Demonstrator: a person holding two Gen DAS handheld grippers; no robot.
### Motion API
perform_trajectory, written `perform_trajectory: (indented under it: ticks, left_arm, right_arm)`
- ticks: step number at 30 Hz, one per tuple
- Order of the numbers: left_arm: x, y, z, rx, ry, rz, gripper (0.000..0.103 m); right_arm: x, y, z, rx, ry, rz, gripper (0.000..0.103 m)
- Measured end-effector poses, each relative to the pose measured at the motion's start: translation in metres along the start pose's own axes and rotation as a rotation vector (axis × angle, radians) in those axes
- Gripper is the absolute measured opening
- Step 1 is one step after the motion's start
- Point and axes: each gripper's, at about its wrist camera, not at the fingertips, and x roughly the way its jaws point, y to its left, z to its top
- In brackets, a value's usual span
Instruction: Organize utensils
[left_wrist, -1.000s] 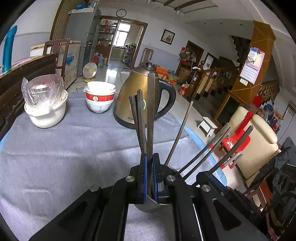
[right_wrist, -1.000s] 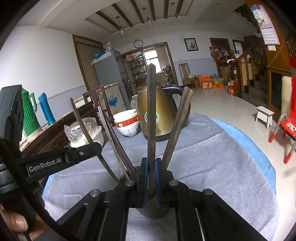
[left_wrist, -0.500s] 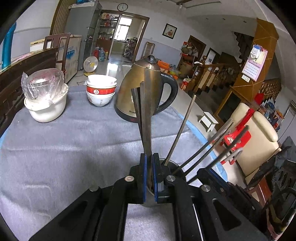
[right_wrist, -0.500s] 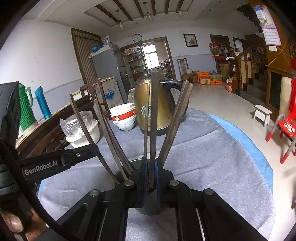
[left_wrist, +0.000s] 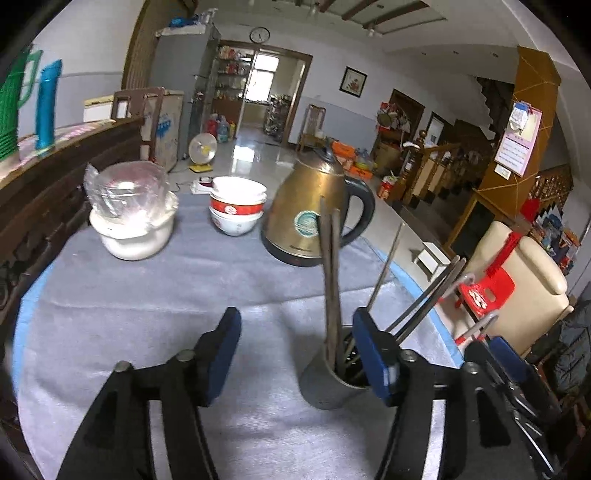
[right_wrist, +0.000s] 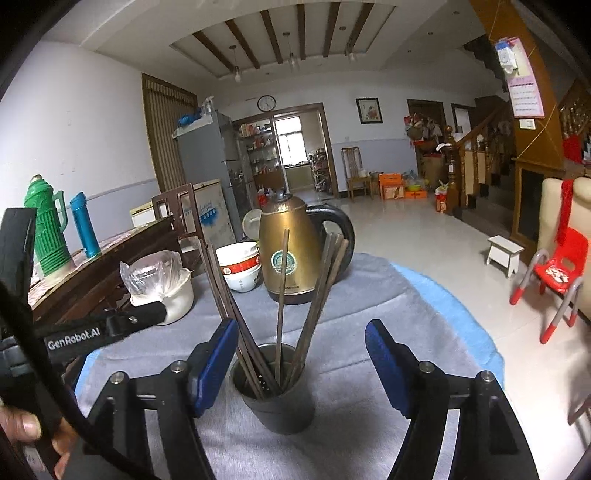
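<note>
A metal cup (right_wrist: 275, 391) of upright chopsticks (right_wrist: 280, 291) stands in front of the kettle (right_wrist: 291, 247). Both grippers have just opened and hold nothing: right gripper (right_wrist: 301, 363) straddles the cup; left gripper (left_wrist: 295, 350) sits slightly left of it

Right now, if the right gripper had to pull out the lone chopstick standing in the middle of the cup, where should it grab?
Probably the upper shaft of the middle chopstick, above the metal cup rim, coming from the near side with the open right gripper to straddle it. It stands nearly upright, apart from the leaning bundles on either side, so the pads can close across it and lift straight up.
</note>
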Motion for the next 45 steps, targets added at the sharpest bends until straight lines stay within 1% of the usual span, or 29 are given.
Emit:
perform_trajectory:
  ticks: [1, 2, 3, 6, 8, 10, 15, 16, 18, 21, 24, 29, 31, 32, 33, 36, 45]
  left_arm:
    - [-0.004, 0.002, -0.002, 0.002, -0.007, 0.010, 0.075]
    - [-0.006, 0.004, -0.003, 0.005, -0.013, 0.022, 0.077]
    - [-0.010, 0.006, -0.007, 0.013, -0.022, 0.040, 0.081]
    - [-0.017, 0.014, -0.014, 0.032, -0.030, 0.081, 0.086]
    - [-0.020, 0.018, -0.019, 0.037, -0.027, 0.104, 0.088]
    - [-0.022, 0.020, -0.025, 0.046, -0.023, 0.118, 0.093]
    - [-0.025, 0.012, -0.036, 0.131, 0.009, 0.146, 0.094]
    - [-0.027, 0.010, -0.038, 0.146, 0.014, 0.139, 0.094]
    - [-0.031, 0.006, -0.041, 0.161, 0.017, 0.131, 0.094]
    - [-0.037, 0.001, -0.042, 0.160, 0.023, 0.126, 0.094]
    - [-0.040, -0.005, -0.042, 0.166, 0.019, 0.118, 0.094]
    - [-0.043, -0.013, -0.042, 0.184, 0.011, 0.111, 0.094]
    - [-0.043, -0.016, -0.042, 0.194, 0.008, 0.115, 0.098]
    - [-0.042, -0.017, -0.043, 0.199, 0.008, 0.118, 0.099]
    - [-0.042, -0.019, -0.043, 0.206, 0.008, 0.121, 0.101]
    - [-0.039, -0.022, -0.044, 0.214, 0.014, 0.124, 0.101]
    - [-0.035, -0.019, -0.040, 0.191, 0.032, 0.115, 0.101]
  right_arm:
    - [-0.003, 0.000, -0.001, -0.001, 0.003, -0.005, 0.075]
    - [-0.008, 0.000, -0.003, -0.001, 0.009, -0.011, 0.075]
    - [-0.011, -0.001, -0.005, 0.002, 0.015, -0.015, 0.076]
    - [-0.020, -0.001, -0.017, 0.004, 0.054, -0.035, 0.080]
    - [-0.023, -0.001, -0.026, 0.000, 0.083, -0.046, 0.081]
    - [-0.026, -0.001, -0.036, 0.003, 0.126, -0.055, 0.081]
    - [-0.033, 0.003, -0.049, 0.000, 0.167, -0.065, 0.081]
    - [-0.035, 0.005, -0.048, -0.006, 0.168, -0.059, 0.081]
    - [-0.040, 0.008, -0.047, -0.018, 0.166, -0.048, 0.084]
    - [-0.047, 0.015, -0.043, -0.035, 0.149, -0.044, 0.087]
    - [-0.051, 0.021, -0.041, -0.056, 0.142, -0.046, 0.088]
    - [-0.050, 0.018, -0.041, -0.066, 0.143, -0.061, 0.090]
    - [-0.049, 0.017, -0.040, -0.071, 0.143, -0.087, 0.096]
    - [-0.048, 0.016, -0.040, -0.072, 0.141, -0.094, 0.101]
    - [-0.048, 0.015, -0.039, -0.075, 0.135, -0.100, 0.102]
    - [-0.046, 0.014, -0.038, -0.085, 0.138, -0.113, 0.102]
    - [-0.040, 0.010, -0.036, -0.092, 0.140, -0.135, 0.102]
